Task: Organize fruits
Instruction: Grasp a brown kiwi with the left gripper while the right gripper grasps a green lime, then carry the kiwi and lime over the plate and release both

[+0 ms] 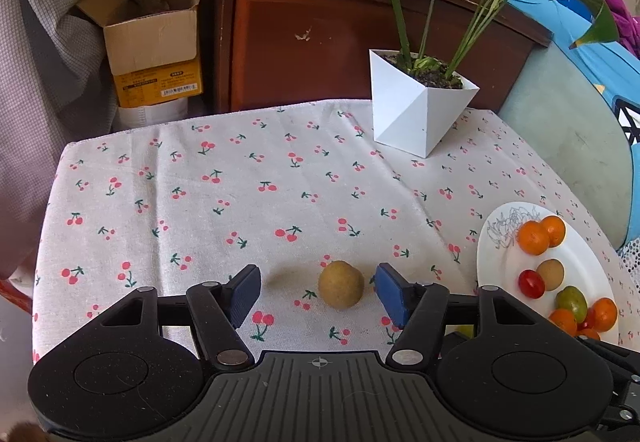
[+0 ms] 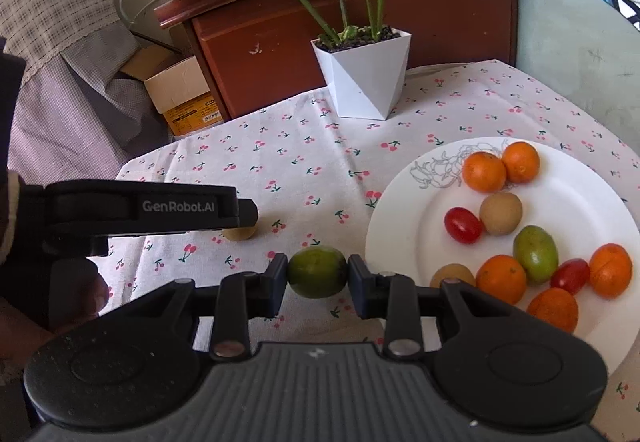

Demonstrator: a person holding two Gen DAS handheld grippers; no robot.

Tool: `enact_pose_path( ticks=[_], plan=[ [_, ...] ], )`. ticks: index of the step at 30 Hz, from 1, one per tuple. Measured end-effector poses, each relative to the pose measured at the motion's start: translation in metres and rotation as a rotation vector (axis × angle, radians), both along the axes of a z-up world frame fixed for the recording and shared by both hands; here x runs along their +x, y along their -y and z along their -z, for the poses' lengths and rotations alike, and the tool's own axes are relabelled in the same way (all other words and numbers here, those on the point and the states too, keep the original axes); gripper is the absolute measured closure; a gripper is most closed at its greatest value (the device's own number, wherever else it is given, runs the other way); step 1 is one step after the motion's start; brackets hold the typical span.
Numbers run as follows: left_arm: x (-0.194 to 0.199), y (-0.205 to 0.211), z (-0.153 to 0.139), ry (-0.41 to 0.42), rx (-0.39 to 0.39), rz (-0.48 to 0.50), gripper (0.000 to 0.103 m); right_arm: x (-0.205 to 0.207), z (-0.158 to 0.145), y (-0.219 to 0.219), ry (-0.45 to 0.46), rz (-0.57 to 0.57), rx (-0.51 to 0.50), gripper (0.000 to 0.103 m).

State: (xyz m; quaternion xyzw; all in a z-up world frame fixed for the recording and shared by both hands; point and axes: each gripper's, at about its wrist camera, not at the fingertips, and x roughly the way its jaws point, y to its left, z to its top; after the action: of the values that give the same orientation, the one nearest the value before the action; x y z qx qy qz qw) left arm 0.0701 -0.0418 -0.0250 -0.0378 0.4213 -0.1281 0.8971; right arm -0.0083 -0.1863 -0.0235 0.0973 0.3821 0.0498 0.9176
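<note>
My left gripper [image 1: 316, 292] is open, its fingers on either side of a small tan round fruit [image 1: 341, 284] that lies on the cherry-print tablecloth [image 1: 240, 193]; they do not touch it. The same fruit [image 2: 239, 232] shows half hidden behind the left gripper body in the right wrist view. My right gripper [image 2: 317, 278] is shut on a green fruit [image 2: 317, 272], held just left of a white plate [image 2: 400, 217]. The plate [image 1: 496, 262] holds several oranges, cherry tomatoes, tan fruits and one green fruit [image 2: 535, 248].
A white angular plant pot [image 1: 416, 113] with tall leaves stands at the back of the table. Behind it is a brown wooden cabinet [image 1: 320, 33]. A cardboard box [image 1: 152, 37] sits on the floor at back left. Blue bedding [image 1: 592, 49] lies to the right.
</note>
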Motion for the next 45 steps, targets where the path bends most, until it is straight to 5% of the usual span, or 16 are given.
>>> enact_pose_path(
  ticks=[8,13,22,34,45],
  plan=[
    [-0.004,0.016,0.008,0.04,0.052,0.043,0.058,-0.013,-0.013,0.015,0.016,0.044,0.036,0.071],
    [-0.007,0.021,0.01,0.059,0.067,0.061,0.08,-0.016,-0.013,0.026,0.006,0.08,0.064,0.071],
    [-0.013,0.03,0.001,0.075,0.028,0.061,0.08,-0.018,-0.014,0.041,-0.007,0.127,0.112,0.071],
    [-0.023,0.069,-0.034,0.146,-0.095,0.176,0.08,-0.031,-0.052,0.108,0.099,0.294,0.17,0.071],
    [-0.034,0.093,-0.033,0.138,-0.1,0.244,0.08,-0.022,-0.04,0.151,0.051,0.382,0.221,0.071]
  ],
)
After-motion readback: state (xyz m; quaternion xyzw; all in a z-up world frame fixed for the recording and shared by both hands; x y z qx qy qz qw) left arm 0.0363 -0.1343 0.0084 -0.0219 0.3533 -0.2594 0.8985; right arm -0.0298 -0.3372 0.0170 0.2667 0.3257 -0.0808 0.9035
